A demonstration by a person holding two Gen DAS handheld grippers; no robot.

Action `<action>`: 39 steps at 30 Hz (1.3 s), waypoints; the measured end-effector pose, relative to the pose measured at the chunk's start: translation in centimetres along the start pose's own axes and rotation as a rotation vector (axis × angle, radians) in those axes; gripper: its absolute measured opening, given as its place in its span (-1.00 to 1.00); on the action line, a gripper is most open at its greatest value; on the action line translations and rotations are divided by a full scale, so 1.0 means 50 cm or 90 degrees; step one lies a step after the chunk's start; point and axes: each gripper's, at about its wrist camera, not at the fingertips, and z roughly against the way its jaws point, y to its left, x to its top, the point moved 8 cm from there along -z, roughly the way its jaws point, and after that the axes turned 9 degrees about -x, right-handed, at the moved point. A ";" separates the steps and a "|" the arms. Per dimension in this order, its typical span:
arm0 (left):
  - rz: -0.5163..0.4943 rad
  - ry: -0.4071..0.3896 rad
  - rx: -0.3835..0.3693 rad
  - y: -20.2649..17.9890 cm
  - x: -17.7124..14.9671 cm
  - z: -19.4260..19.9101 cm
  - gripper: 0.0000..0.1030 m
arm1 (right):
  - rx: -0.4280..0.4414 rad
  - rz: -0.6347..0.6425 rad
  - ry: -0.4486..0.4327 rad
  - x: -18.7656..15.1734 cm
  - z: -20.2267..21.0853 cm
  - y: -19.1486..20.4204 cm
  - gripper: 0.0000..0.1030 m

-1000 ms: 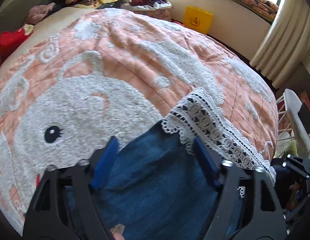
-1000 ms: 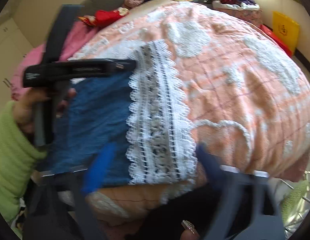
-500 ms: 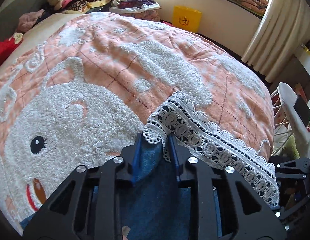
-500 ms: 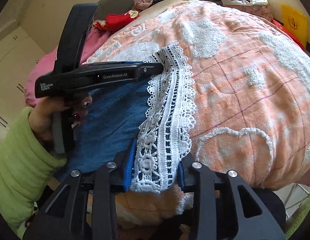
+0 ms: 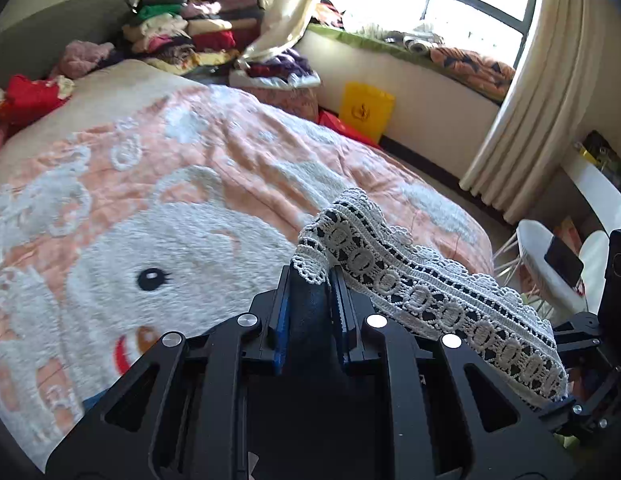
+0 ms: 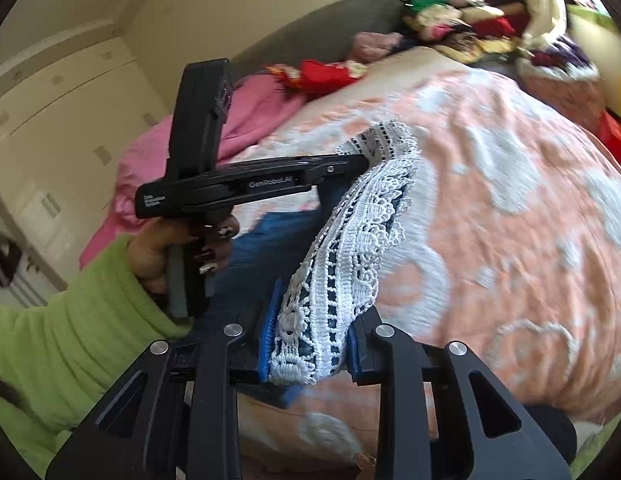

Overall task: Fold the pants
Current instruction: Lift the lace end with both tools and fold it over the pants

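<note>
The pants are blue denim with a wide white lace hem. My left gripper is shut on one corner of the lace hem and denim. My right gripper is shut on the other end of the lace hem. Both hold the hem edge raised above the bed, and the lace stretches between them. The left gripper also shows in the right wrist view, held by a hand in a green sleeve. The rest of the pants hangs below, mostly hidden.
The bed has a peach quilt with white bear shapes. Piles of clothes lie at the headboard, pink bedding at the left. A yellow bag and white chairs stand on the floor by the window.
Both grippers closed on the lace hem of the pants, then lifted it off the quilt. The views tilted upward as the hem rose.
</note>
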 end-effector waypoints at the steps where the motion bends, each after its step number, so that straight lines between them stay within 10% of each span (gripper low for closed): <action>1: 0.006 -0.007 0.005 0.007 -0.003 0.015 -0.77 | 0.007 0.009 0.003 0.002 -0.004 0.016 -0.49; 19: 0.240 -0.103 0.132 0.218 -0.194 0.209 -0.70 | 0.022 0.213 0.161 -0.113 -0.209 0.266 -0.45; 32: 0.441 -0.226 0.076 0.285 -0.308 0.355 -0.63 | 0.103 0.352 0.193 -0.190 -0.215 0.382 0.11; 39: 0.438 -0.200 0.029 0.257 -0.277 0.314 0.03 | 0.023 0.255 0.113 -0.078 -0.169 0.270 0.12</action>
